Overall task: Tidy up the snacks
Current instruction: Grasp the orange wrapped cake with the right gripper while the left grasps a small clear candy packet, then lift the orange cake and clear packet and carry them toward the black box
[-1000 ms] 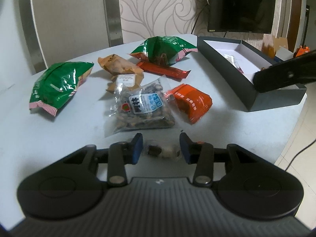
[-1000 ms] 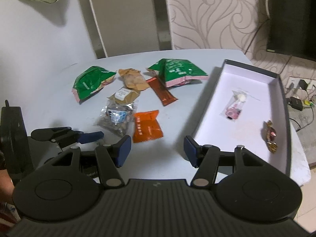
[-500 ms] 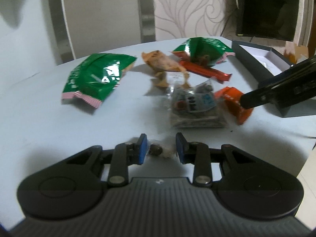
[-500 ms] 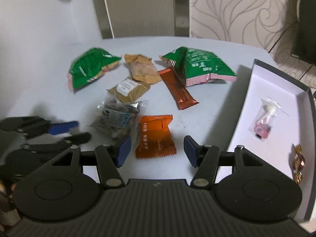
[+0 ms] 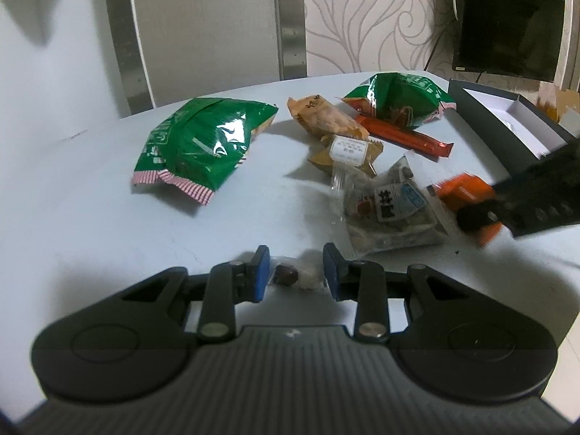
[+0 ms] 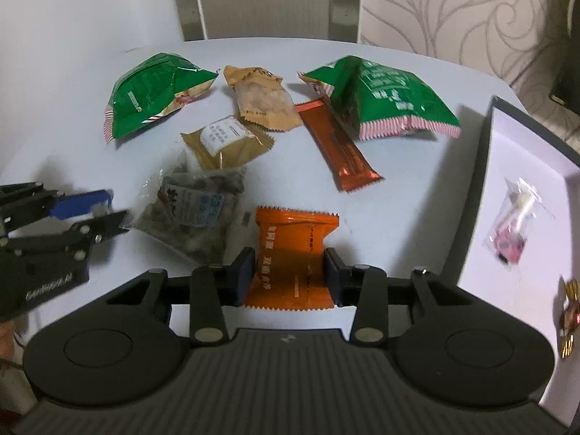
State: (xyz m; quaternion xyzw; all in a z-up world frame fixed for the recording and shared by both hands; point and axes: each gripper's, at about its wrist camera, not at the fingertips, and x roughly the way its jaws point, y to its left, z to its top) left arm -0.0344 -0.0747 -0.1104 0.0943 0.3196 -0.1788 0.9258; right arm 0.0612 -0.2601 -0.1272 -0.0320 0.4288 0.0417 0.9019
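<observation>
My right gripper [image 6: 290, 277] is closing on an orange snack packet [image 6: 295, 250] that lies on the white table [image 6: 417, 199]. Both pads press its sides and pinch it narrow at the waist. From the left wrist view the same orange packet [image 5: 460, 190] shows at the right, partly hidden by that blurred gripper. My left gripper [image 5: 295, 275] has a small clear-wrapped candy [image 5: 290, 274] between its blue pads, low over the table; the jaws are easing open a little, the wrapper still touching both pads. The left gripper [image 6: 114, 212] also shows at the left edge.
A dark box [image 6: 485, 166] with a white inside stands at the right, holding a pink candy packet [image 6: 511, 228] and a gold candy [image 6: 567, 311]. Scattered behind: two green bags [image 6: 152, 94] [image 6: 384, 98], a tan packet [image 6: 262, 98], a gold packet [image 6: 228, 143], a red-brown bar [image 6: 337, 141], a clear nut bag [image 6: 192, 214].
My right gripper came down and left from beside the box onto the orange packet, and its jaws narrowed around it. The left gripper swung left with the candy still between its pads.
</observation>
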